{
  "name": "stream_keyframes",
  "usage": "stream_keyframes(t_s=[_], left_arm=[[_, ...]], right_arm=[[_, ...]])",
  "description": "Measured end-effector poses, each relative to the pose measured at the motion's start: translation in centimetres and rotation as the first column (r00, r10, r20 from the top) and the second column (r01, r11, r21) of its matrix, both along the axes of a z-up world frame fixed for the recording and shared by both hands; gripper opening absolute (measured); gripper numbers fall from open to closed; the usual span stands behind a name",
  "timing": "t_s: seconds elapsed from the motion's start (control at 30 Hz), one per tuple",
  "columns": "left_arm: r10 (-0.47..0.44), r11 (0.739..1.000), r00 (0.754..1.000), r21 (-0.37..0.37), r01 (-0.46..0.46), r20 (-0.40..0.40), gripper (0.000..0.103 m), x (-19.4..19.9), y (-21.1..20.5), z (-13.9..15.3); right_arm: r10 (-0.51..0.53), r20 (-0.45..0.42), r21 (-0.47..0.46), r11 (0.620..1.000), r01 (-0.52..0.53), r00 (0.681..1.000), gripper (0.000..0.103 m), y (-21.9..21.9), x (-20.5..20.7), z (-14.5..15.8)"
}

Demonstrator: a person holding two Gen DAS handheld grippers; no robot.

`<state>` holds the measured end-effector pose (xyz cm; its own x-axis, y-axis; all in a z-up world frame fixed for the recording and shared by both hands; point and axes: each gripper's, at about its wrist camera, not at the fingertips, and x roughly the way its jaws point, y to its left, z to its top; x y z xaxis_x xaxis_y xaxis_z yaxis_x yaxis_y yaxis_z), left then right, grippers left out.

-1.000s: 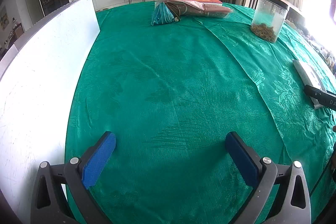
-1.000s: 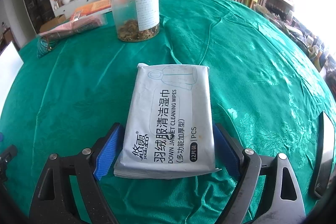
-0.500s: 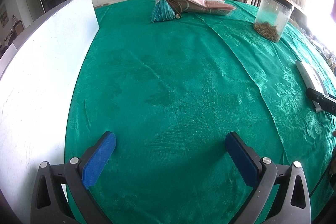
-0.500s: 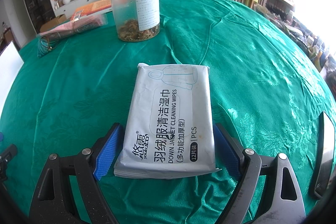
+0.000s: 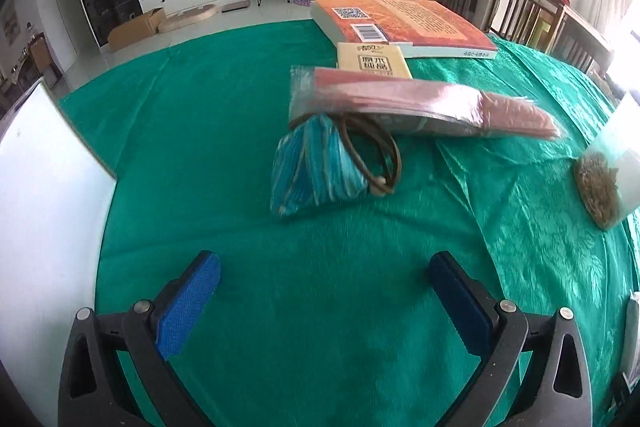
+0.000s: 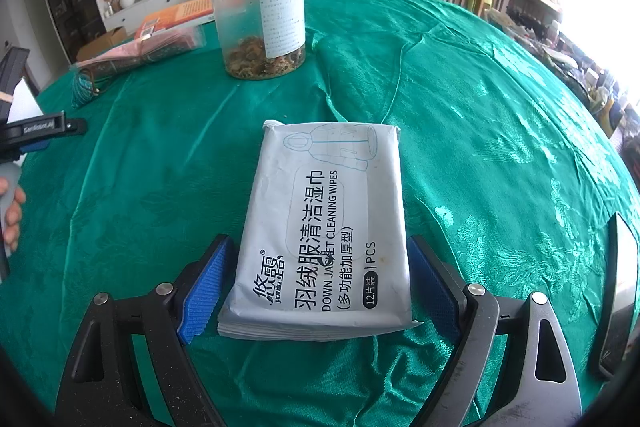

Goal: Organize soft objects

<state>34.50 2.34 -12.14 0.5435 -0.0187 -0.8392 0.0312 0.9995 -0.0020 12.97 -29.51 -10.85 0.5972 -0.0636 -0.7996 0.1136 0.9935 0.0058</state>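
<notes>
Blurring hides the jar [image 5: 612, 179] beside the teal pouch [image 5: 316, 171].

A glossy green cloth [image 6: 460, 115] with a woven leaf pattern covered the counter, creased and shiny where light struck it. The wipes pack [image 6: 324, 227] was smooth, matt white plastic film, and the jar [image 6: 260, 11] was clear plastic with a black lid and a paper label. Each tool had matt black plastic arms, ribbed blue pads [image 6: 202, 291] and small metal screws; the striped pouch [image 5: 316, 167] looked like satin cloth.
</notes>
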Motion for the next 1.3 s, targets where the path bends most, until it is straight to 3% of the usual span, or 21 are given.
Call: stream_keyframes(t_s=[0.13, 0.2, 0.23, 0.27, 0.47, 0.7, 0.8, 0.83, 0.87, 0.93, 1.03, 1.3], left_arm=[[0.072, 0.997, 0.997, -0.012, -0.072, 0.018, 0.103, 3.3, 0.6, 0.2], [0.058, 0.998, 0.998, -0.039, -0.057, 0.032, 0.099, 4.0, 0.7, 0.3], [0.036, 0.999, 0.998, -0.037, -0.034, 0.053, 0.075, 4.0, 0.4, 0.5], [0.015, 1.0, 0.997, -0.016, -0.014, 0.073, 0.045, 3.7, 0.2, 0.8], [-0.089, 0.996, 0.995, -0.027, 0.09, 0.038, 0.044, -1.9, -0.9, 1.4], [-0.236, 0.969, 0.972, -0.073, 0.235, -0.01, 0.044, -17.5, -3.6, 2.5], [-0.256, 0.965, 0.967, -0.062, 0.255, -0.004, 0.048, -21.6, -4.8, 2.1], [-0.255, 0.966, 0.967, -0.04, 0.255, -0.005, 0.058, -22.2, -5.0, 1.6], [-0.262, 0.965, 0.965, -0.007, 0.262, 0.019, 0.077, -22.6, -5.4, 1.4], [-0.224, 0.972, 0.974, 0.077, 0.221, 0.035, 0.103, -22.6, -5.9, 1.0], [-0.198, 0.98, 0.979, -0.016, 0.199, 0.041, 0.103, -22.2, -4.5, 0.4], [-0.189, 0.982, 0.981, 0.001, 0.189, 0.042, 0.103, -22.2, -4.6, 0.6]], right_arm=[[0.002, -0.001, 0.0, 1.0, -0.002, 1.0, 0.09, 0.1, 0.0, 0.0], [0.002, -0.002, 0.0, 1.0, -0.002, 1.0, 0.09, 0.1, 0.0, 0.0], [0.002, -0.001, 0.0, 1.0, -0.002, 1.0, 0.09, 0.1, 0.0, 0.0], [0.002, -0.002, 0.0, 1.0, -0.002, 1.0, 0.091, 0.1, 0.0, -0.1], [0.002, -0.001, 0.0, 1.0, -0.002, 1.0, 0.091, 0.1, 0.0, -0.1], [0.003, -0.001, 0.001, 1.0, -0.003, 1.0, 0.091, 0.1, 0.1, -0.1], [0.003, -0.001, 0.001, 1.0, -0.003, 1.0, 0.091, 0.1, 0.1, -0.1], [0.003, -0.001, 0.001, 1.0, -0.003, 1.0, 0.091, 0.1, 0.1, -0.1], [0.003, -0.001, 0.001, 1.0, -0.003, 1.0, 0.091, 0.1, 0.1, -0.1], [0.003, -0.001, 0.002, 1.0, -0.003, 1.0, 0.091, 0.1, 0.1, -0.1], [0.003, 0.0, 0.002, 1.0, -0.003, 1.0, 0.091, 0.0, 0.1, -0.1], [0.002, 0.0, 0.001, 1.0, -0.002, 1.0, 0.091, 0.0, 0.1, -0.1]])
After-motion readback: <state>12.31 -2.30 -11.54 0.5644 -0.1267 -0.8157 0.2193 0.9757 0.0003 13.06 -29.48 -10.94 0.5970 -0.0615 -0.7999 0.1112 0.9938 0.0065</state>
